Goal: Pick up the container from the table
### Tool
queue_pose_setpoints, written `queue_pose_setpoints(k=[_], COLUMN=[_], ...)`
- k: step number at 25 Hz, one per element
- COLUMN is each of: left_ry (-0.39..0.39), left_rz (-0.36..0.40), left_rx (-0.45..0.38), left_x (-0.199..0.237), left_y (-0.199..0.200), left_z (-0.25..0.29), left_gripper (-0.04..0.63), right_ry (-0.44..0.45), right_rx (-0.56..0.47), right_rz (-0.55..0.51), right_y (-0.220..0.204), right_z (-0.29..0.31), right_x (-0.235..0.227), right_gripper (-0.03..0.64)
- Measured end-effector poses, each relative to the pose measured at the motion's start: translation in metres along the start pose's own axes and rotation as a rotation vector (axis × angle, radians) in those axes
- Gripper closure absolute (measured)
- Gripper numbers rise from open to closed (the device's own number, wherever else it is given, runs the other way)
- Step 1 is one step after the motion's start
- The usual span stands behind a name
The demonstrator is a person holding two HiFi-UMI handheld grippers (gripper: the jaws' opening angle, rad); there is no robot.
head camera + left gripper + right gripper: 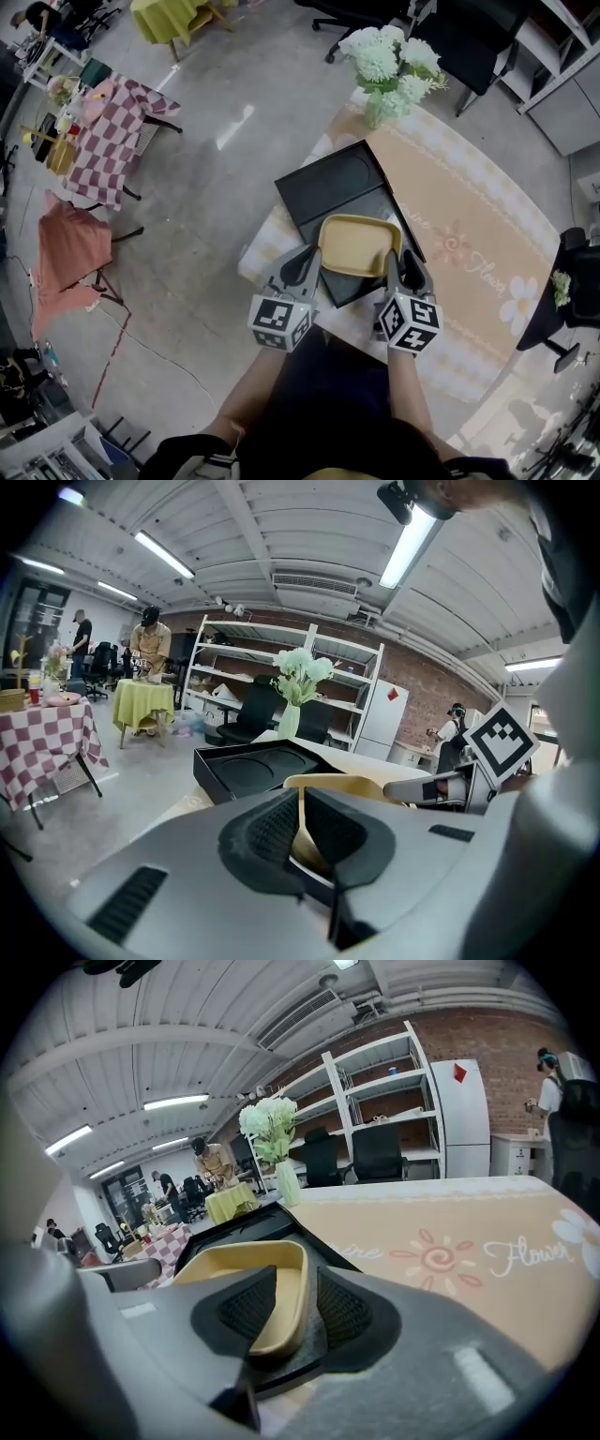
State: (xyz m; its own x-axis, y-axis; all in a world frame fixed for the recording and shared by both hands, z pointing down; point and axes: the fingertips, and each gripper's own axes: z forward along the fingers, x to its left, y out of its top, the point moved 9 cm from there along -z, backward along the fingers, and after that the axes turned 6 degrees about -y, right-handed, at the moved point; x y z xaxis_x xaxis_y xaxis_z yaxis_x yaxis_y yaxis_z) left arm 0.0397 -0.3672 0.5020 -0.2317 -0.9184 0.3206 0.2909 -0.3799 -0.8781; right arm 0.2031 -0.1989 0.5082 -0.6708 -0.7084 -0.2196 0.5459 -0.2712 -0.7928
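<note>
A shallow yellow container [359, 246] rests on the near corner of a black tray [328, 183] on the beige flower-print table [469, 206]. My left gripper [309, 255] is at its left wall; in the left gripper view the jaws [300, 832] stand close together with the yellow rim [347, 785] pinched between the pads. My right gripper [403, 258] is at the right wall. In the right gripper view its jaws [298, 1312] stand apart, astride the container's [246, 1283] rim, and the outer pad [342, 1309] is clear of it.
A vase of white flowers [386, 70] stands at the table's far end. The table's left edge runs just beside the tray. On the floor to the left are a checkered table [112, 131] and a pink-draped chair [70, 248]. Office chairs stand behind.
</note>
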Motion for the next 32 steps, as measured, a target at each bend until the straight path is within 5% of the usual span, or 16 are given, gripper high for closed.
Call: queue_pose_setpoints(k=[10, 20, 26, 32], left_ry=[0.016, 0.013, 0.016, 0.022], left_rz=[-0.026, -0.042, -0.039, -0.035], left_rx=[-0.005, -0.001, 0.001, 0.001], left_x=[0.015, 0.017, 0.017, 0.013], left_y=[0.002, 0.0, 0.001, 0.0], left_z=[0.002, 0.004, 0.004, 0.0], left_gripper=[0.569, 0.569, 0.569, 0.569], right_ry=[-0.024, -0.081, -0.078, -0.053], right_rx=[0.068, 0.106, 0.107, 0.093], right_rz=[-0.009, 0.001, 0.007, 0.086], right_y=[-0.001, -0.004, -0.004, -0.002], right_z=[0.012, 0.015, 0.015, 0.013], right_x=[0.003, -0.001, -0.001, -0.003], right_gripper=[0.485, 0.585, 0.592, 0.594])
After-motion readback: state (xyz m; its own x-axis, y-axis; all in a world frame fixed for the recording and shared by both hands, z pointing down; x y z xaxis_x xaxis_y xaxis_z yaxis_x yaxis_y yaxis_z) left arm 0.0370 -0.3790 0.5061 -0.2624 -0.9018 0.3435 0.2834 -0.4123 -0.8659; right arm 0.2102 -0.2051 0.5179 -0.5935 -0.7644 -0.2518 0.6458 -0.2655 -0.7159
